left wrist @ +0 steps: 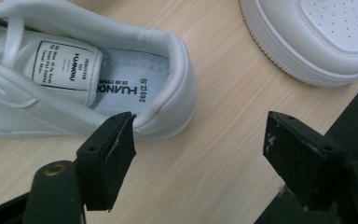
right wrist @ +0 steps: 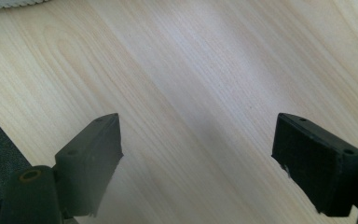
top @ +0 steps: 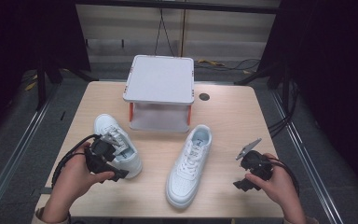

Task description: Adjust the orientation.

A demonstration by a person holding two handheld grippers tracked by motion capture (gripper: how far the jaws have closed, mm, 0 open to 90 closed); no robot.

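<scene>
Pale wood table (top: pixel 233 121) carries a white two-tier stand (top: pixel 160 79) and two white leather sneakers. The left sneaker (left wrist: pixel 74 74) lies heel-first just ahead of the left gripper (left wrist: pixel 200 154), whose fingers stand wide apart, holding nothing. The right gripper (right wrist: pixel 198 158) is likewise spread, with bare wood between its fingers. Pinching only the soft padded collar could let the shoe sag or slip.

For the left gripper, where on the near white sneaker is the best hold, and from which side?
Probably the heel collar of the left sneaker, approached from behind the heel. The left gripper is open there, one jaw beside the rim; the shoe's open mouth would let one jaw go inside and the other outside the padded heel wall.
</scene>
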